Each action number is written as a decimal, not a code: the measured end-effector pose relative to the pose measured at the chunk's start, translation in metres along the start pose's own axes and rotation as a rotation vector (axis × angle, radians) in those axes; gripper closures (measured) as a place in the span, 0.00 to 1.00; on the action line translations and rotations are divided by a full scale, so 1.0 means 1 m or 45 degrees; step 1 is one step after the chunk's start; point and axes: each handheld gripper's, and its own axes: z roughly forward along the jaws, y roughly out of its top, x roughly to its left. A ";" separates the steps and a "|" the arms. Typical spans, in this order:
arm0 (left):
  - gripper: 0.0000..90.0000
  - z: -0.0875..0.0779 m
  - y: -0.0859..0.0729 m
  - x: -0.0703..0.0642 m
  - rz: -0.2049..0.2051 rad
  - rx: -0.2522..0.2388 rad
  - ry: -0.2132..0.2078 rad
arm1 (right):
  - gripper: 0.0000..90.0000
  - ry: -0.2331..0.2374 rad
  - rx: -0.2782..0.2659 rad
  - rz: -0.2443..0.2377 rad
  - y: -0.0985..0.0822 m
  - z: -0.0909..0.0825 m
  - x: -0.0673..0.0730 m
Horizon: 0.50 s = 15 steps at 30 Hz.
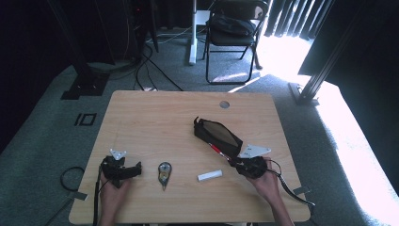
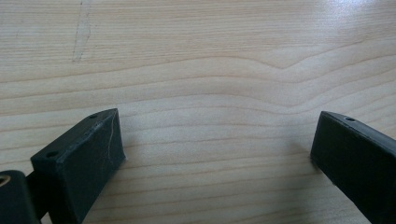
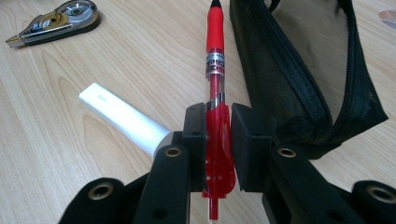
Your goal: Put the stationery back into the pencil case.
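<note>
My right gripper (image 3: 218, 122) is shut on a red pen (image 3: 215, 56), clamping its clip end while the black tip points away toward the mouth of a black mesh pencil case (image 3: 299, 84). In the high view the right gripper (image 1: 239, 163) sits at the near right of the table, the pen (image 1: 215, 149) slanting up to the open case (image 1: 217, 134). My left gripper (image 1: 134, 169) rests at the near left. Its jaws stand wide apart in the left gripper view (image 2: 215, 144), with only bare wood between them.
A white stick-shaped eraser (image 1: 209, 175) lies just left of the right gripper, seen close under the pen as a white bar (image 3: 123, 119). A correction tape dispenser (image 1: 164, 173) lies between the hands. The wooden table (image 1: 160, 113) has a cable hole (image 1: 224, 104); a chair (image 1: 234, 33) stands beyond.
</note>
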 end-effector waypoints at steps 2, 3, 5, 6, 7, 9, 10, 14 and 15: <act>0.03 0.000 0.000 0.000 0.000 0.000 0.000 | 0.85 -0.001 -0.001 0.004 0.000 -0.001 0.000; 0.03 0.000 0.000 0.000 0.000 0.000 0.000 | 0.85 -0.001 -0.002 0.005 0.000 -0.002 0.000; 0.03 0.000 0.000 0.000 0.000 0.001 0.000 | 0.85 -0.001 -0.009 0.006 0.001 -0.004 0.000; 0.03 0.000 0.000 0.000 0.000 0.001 -0.001 | 0.85 -0.002 -0.009 0.004 0.001 -0.005 -0.001; 0.03 -0.001 0.000 0.000 -0.001 0.002 0.000 | 0.85 -0.003 -0.012 0.008 0.001 -0.006 -0.001; 0.03 -0.001 -0.001 0.000 -0.001 0.002 0.001 | 0.85 -0.007 -0.017 0.009 0.001 -0.007 -0.002; 0.03 -0.001 -0.001 0.000 -0.001 0.002 0.001 | 0.85 -0.007 -0.019 0.010 0.001 -0.008 -0.002; 0.03 -0.001 0.000 0.000 0.000 0.003 0.001 | 0.85 -0.008 -0.036 0.009 0.002 -0.012 -0.002; 0.03 -0.001 -0.001 0.000 0.000 0.003 0.001 | 0.85 -0.008 -0.036 0.014 0.002 -0.013 -0.002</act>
